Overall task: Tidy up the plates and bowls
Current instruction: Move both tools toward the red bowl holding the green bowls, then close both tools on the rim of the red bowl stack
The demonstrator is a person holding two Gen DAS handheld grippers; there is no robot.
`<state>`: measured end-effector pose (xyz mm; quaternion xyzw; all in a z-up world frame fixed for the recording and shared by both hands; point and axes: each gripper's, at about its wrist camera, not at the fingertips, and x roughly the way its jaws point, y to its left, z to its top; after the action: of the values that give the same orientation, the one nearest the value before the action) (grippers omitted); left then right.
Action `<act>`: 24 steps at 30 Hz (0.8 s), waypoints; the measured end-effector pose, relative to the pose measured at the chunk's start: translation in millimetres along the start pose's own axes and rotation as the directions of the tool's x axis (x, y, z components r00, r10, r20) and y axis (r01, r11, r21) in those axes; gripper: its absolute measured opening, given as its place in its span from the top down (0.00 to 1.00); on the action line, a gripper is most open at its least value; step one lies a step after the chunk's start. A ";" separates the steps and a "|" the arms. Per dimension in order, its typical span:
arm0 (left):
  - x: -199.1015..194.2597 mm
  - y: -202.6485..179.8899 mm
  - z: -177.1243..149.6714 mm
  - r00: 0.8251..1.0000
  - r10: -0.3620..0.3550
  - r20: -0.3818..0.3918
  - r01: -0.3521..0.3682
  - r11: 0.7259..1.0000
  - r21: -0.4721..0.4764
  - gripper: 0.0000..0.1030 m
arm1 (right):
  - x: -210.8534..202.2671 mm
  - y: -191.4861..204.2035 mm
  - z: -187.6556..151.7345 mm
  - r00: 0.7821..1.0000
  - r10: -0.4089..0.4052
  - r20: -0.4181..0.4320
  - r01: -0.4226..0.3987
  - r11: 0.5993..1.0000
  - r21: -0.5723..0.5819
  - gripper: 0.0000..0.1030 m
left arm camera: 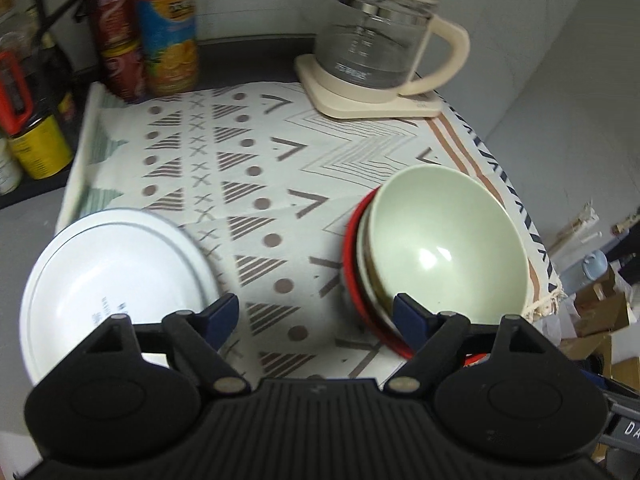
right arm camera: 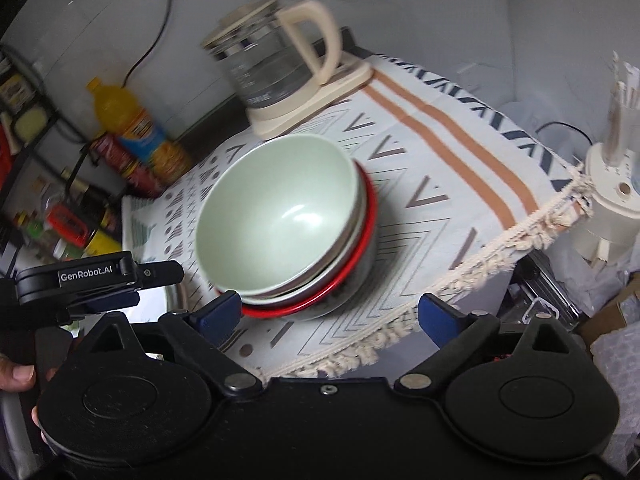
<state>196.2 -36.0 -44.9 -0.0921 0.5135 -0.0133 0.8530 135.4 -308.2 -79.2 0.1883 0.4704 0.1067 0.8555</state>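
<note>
Two-view figure of a patterned tablecloth (left arm camera: pixel 256 160) on which the crockery is laid out. A stack of bowls (left arm camera: pixel 436 252) is seen near the right edge of the cloth, toward its front corner: a pale green bowl (right arm camera: pixel 280 208) is nested uppermost, tilted, over a whitish dish and a red-rimmed bowl (right arm camera: pixel 352 268) at the base. A white plate (left arm camera: pixel 116 280) is seen at the front left edge of the cloth, well apart from the stack. A glass kettle (left arm camera: pixel 372 40) occupies the far right corner; bottles are ranged along the far left.

The left gripper (left arm camera: pixel 316 316) is held with its fingers spread wide, nothing between them, aimed between plate and stack. The right gripper (right arm camera: pixel 332 312) is likewise spread and empty, just before the stack.

The ware is judged stiff, glazed, slippery and breakable. The plate is probably best pinched across its rim; the loosely nested stack could shift if lifted by the top bowl alone.
</note>
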 end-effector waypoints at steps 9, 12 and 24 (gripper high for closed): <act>26.6 -10.1 18.9 0.999 -0.043 -0.016 0.043 0.997 0.057 0.20 | 17.4 -8.3 15.0 0.999 -0.046 0.002 0.045 0.995 0.090 0.10; 37.6 -11.8 23.7 0.998 -0.055 -0.040 0.058 0.996 0.072 0.20 | 25.5 -8.1 20.2 0.998 -0.057 -0.003 0.057 0.992 0.113 0.11; 81.2 -8.4 33.5 0.984 -0.097 -0.151 0.108 0.992 0.065 0.42 | 66.6 -4.4 33.3 0.992 -0.098 -0.073 0.108 0.982 0.156 0.28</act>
<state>264.6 -48.9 -99.1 -0.0860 0.5691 -0.0827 0.8136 199.1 -295.6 -115.8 0.2282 0.5142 0.0301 0.8262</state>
